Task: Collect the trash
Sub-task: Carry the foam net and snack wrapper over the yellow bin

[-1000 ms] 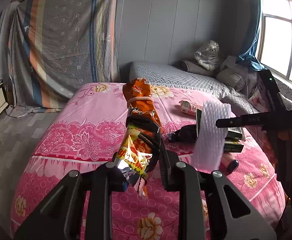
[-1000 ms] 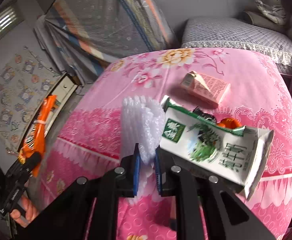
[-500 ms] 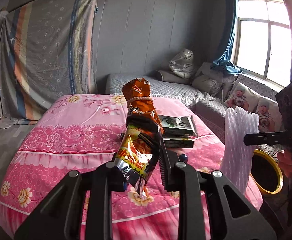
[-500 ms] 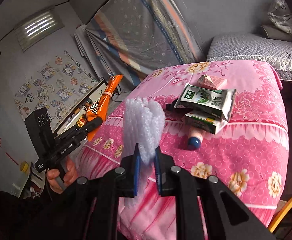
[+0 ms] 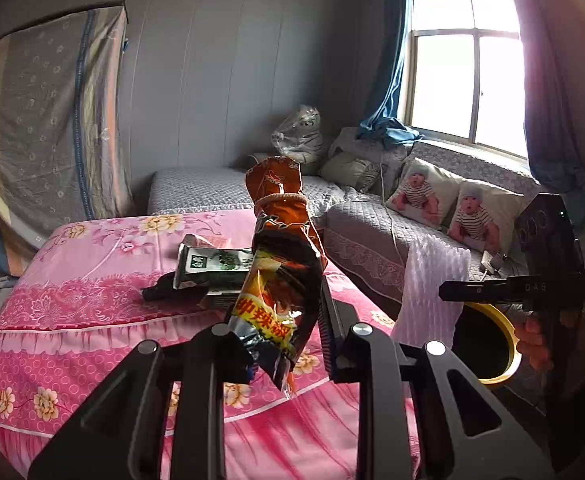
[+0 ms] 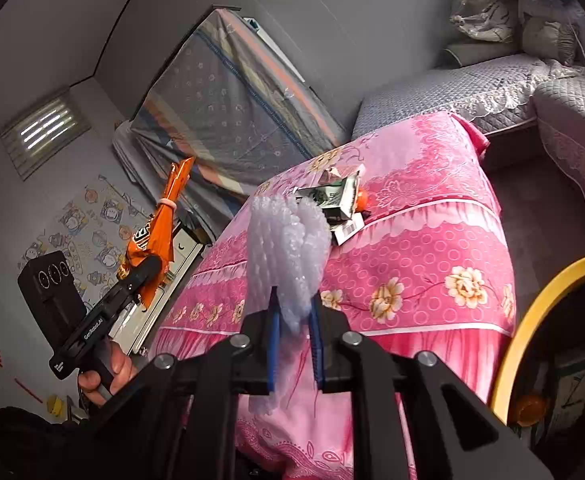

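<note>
I'm in a home bedroom: a bed (image 5: 72, 300) in pink floral sheets, cushions (image 5: 432, 196), a curtained window (image 5: 464, 68).

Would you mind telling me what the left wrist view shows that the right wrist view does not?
Only the left wrist view: the window and two baby-print cushions.

Only the right wrist view: a cartoon wall poster and the person's hand on the left gripper's handle.

Both: the pink bedspread, the green carton, the orange snack bag in the left gripper, the white foam netting in the right gripper, and the yellow-rimmed bin.
</note>
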`<action>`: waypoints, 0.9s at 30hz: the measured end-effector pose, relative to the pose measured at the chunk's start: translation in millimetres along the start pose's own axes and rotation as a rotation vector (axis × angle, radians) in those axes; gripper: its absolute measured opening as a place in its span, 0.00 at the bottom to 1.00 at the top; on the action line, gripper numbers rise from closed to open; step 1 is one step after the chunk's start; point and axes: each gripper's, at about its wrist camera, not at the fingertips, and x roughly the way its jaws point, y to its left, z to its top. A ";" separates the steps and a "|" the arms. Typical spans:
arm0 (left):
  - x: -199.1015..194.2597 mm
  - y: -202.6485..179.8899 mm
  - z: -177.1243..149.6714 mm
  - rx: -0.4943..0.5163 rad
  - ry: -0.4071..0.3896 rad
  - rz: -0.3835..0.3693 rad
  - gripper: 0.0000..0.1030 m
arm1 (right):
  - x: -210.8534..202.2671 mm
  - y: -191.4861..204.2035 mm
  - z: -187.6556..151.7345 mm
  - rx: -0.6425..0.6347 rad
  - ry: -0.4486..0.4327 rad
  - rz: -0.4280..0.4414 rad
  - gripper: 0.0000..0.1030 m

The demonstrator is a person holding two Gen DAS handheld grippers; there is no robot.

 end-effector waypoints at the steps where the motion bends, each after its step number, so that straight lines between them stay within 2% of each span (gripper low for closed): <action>1: 1.2 -6.0 1.0 0.008 0.001 -0.010 0.22 | -6.2 -3.6 -0.6 0.008 -0.012 -0.006 0.12; 14: 26.0 -72.5 17.5 0.119 0.003 -0.143 0.22 | -75.2 -58.1 -11.9 0.122 -0.148 -0.113 0.12; 23: 51.7 -117.2 23.1 0.194 0.006 -0.226 0.22 | -106.0 -96.1 -25.4 0.190 -0.220 -0.227 0.12; 27: 61.7 -140.4 25.4 0.232 0.001 -0.261 0.22 | -121.5 -108.1 -31.9 0.191 -0.266 -0.319 0.12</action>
